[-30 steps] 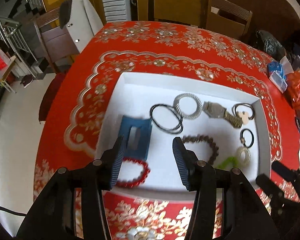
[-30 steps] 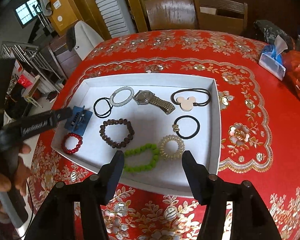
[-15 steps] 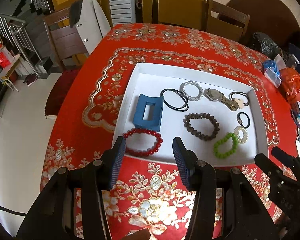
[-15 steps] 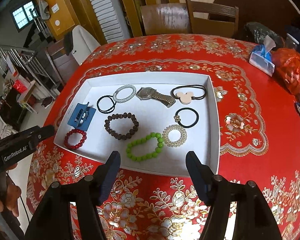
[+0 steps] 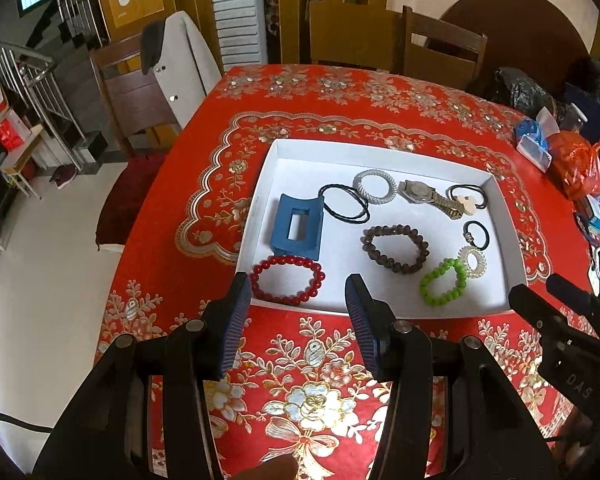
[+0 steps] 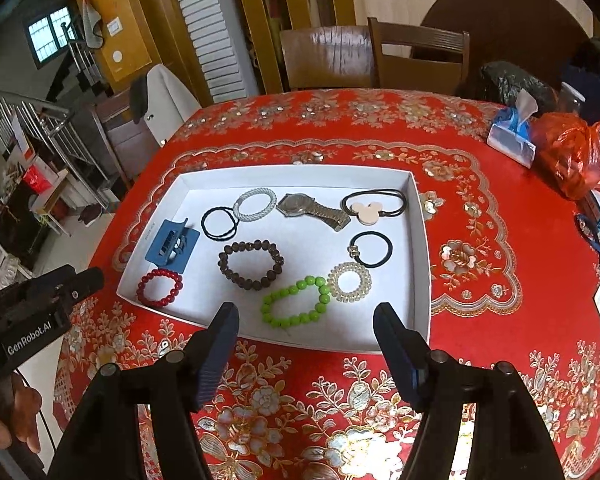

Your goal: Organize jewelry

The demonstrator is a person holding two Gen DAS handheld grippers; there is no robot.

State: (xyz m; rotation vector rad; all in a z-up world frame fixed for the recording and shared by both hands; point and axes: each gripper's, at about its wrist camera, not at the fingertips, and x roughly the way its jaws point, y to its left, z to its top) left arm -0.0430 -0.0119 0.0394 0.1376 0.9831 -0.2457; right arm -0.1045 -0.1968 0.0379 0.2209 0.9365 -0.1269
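Red floral tablecloth [image 6: 476, 320]; tissue pack [image 6: 512, 136] and orange bag [image 6: 572, 152] far right. White tray [image 6: 420, 264] mid-table holds the jewelry: red bead bracelet [image 5: 287, 279] near-left, blue hair claw [image 5: 298, 226] just beyond, green bracelet [image 6: 296, 302] near edge. Left gripper [image 5: 298, 312] and right gripper [image 6: 306, 336] both gape, empty, short of the tray.

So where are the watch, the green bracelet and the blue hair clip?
watch [image 6: 297, 203], right wrist view, on its round face.
green bracelet [image 6: 269, 309], right wrist view, on its left beads.
blue hair clip [image 5: 281, 226], left wrist view, on its left side.
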